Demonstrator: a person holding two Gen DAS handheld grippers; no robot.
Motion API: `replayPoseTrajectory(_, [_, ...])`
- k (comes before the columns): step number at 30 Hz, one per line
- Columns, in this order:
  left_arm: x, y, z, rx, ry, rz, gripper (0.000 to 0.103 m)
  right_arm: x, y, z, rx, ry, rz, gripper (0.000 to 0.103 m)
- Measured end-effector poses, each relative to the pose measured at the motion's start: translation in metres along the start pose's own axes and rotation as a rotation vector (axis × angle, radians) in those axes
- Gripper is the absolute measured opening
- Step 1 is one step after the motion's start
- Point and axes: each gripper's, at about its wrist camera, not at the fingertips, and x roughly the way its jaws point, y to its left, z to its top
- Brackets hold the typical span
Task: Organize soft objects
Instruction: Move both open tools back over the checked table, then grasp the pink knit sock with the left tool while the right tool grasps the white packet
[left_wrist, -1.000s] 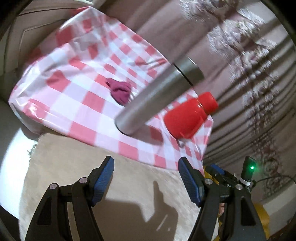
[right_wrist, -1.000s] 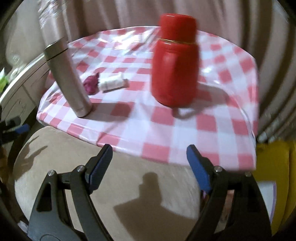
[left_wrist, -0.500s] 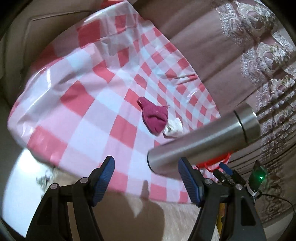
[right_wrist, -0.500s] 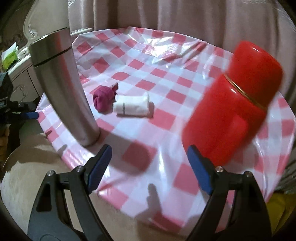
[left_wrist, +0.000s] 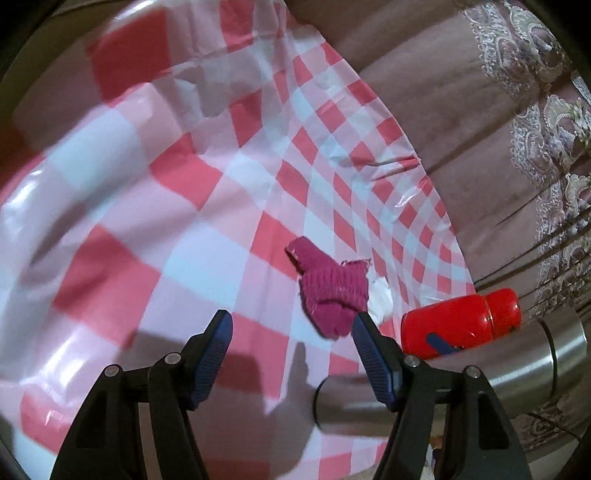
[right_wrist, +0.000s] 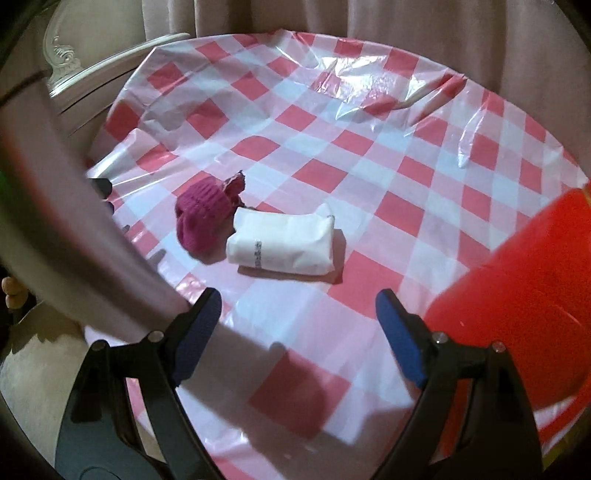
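Jaws on both grippers stand spread with nothing between them; the left gripper (left_wrist: 291, 332) has just been narrowing, the right gripper (right_wrist: 299, 314) widening. Both have come in over the bench (right_wrist: 424, 122) during the last second, so you are probably at the approach step with nothing sorted yet. In the left view the pink sock (left_wrist: 332, 291) lies at 1 o'clock, just beyond the jaw tip. In the right view the white roll (right_wrist: 284, 242) lies at 12 o'clock, touching the sock.

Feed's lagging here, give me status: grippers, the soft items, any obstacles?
Left gripper and right gripper open, empty. Magenta sock touching white roll mid-table, ungrasped. Steel flask and red bottle flank the approach.
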Motion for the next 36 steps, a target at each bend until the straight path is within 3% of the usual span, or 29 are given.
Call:
replayPoseTrajectory(15, [0.056, -0.018, 0.032, 0.04, 0.05, 0.01, 0.068, 0.055, -0.009, 0.025, 0.071, 0.056, 0.074, 0.087])
replayPoseTrajectory(31, [0.104, -0.054, 0.049, 0.316, 0.13, 0.129, 0.068, 0.076, -0.008, 0.04, 0.092, 0.076, 0.111, 0.092])
replayPoseTrajectory(32, [0.106, -0.056, 0.049, 0.331, 0.13, 0.135, 0.067, 0.078, -0.008, 0.041, 0.088, 0.081, 0.111, 0.092])
replayPoseTrajectory(34, [0.112, -0.058, 0.047, 0.366, 0.142, 0.148, 0.038, 0.084, -0.006, 0.042, 0.084, 0.097, 0.094, 0.092])
replayPoseTrajectory(36, [0.116, -0.061, 0.044, 0.405, 0.141, 0.166, 0.032, 0.09, -0.007, 0.043, 0.103, 0.116, 0.075, 0.092])
